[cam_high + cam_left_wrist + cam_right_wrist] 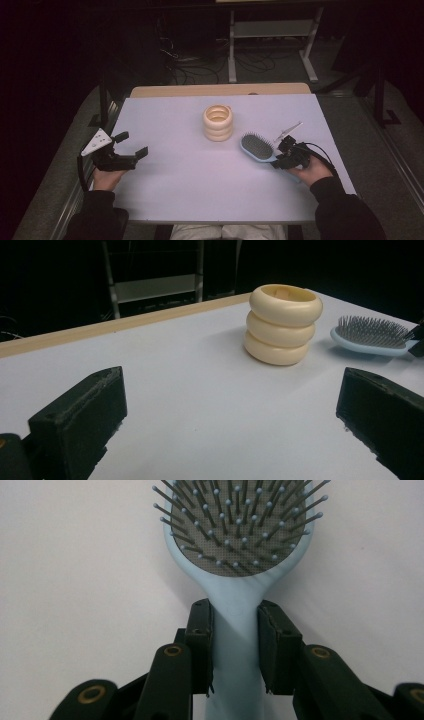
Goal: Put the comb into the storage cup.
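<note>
The bench carries a cream ringed holder ahead-left of the right tool, whose jaws pinch the hairbrush handle. The left tool gapes, holding nothing. Gripped so far back, the brush could pivot and sag.

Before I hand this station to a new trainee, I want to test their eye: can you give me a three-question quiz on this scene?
1. True or false: the right gripper has its jaws closed on the handle of the blue hairbrush.
2. Which way do the hairbrush's bristles face? A) up B) down onto the table C) cannot tell
3. Fill in: the cream holder looks like ___ stacked rings.

Key:
1. True; the right gripper view shows both jaws against the handle.
2. A.
3. Three. The holder stands upright beside the brush head, apart from it, while the left gripper sits open at the left edge of the table.
</note>
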A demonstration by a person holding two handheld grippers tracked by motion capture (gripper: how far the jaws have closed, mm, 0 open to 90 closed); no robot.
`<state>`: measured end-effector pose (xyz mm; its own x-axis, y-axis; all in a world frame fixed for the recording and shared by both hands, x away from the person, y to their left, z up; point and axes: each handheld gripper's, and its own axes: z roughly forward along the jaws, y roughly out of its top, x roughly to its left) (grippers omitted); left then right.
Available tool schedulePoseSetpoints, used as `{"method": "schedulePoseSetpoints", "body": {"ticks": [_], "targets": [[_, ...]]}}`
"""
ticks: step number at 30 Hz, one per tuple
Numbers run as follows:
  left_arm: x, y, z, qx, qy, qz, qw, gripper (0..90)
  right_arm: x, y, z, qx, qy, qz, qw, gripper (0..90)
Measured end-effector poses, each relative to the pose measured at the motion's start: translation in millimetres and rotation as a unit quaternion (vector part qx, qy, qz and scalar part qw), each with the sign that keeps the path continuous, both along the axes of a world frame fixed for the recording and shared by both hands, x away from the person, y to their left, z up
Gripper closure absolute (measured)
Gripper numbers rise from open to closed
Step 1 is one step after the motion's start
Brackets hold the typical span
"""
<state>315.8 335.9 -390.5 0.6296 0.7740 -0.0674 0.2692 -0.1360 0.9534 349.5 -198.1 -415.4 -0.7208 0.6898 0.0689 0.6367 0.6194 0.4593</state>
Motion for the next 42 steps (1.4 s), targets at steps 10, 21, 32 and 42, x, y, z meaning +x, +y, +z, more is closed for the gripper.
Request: {"method": "schedulePoseSetpoints", "body": {"ticks": [10,21,32,42], "targets": [[-1.2,-0.3,-0.9,0.005,0.005,0.000,1.0000,0.0,-0.7,-3.8,16.1,0.013,-0.028,-0.001,0.9995,68.4],[-3.4,-0.5,-1.4,0.001,0.007,0.003,1.0000,0.0,-0.7,-1.4,35.8,0.026,-0.051,0.008,0.9983,68.5],[-5.4,-1.7,-0.6,-0.004,0.006,0.005,1.0000,0.0,2.8,4.9,62.4,0.038,-0.078,0.020,0.9961,68.4],[-5.7,-4.9,5.1,-0.014,0.013,-0.003,0.9998,0.0,6.2,12.1,82.0,0.049,-0.095,0.033,0.9937,68.4]]}}
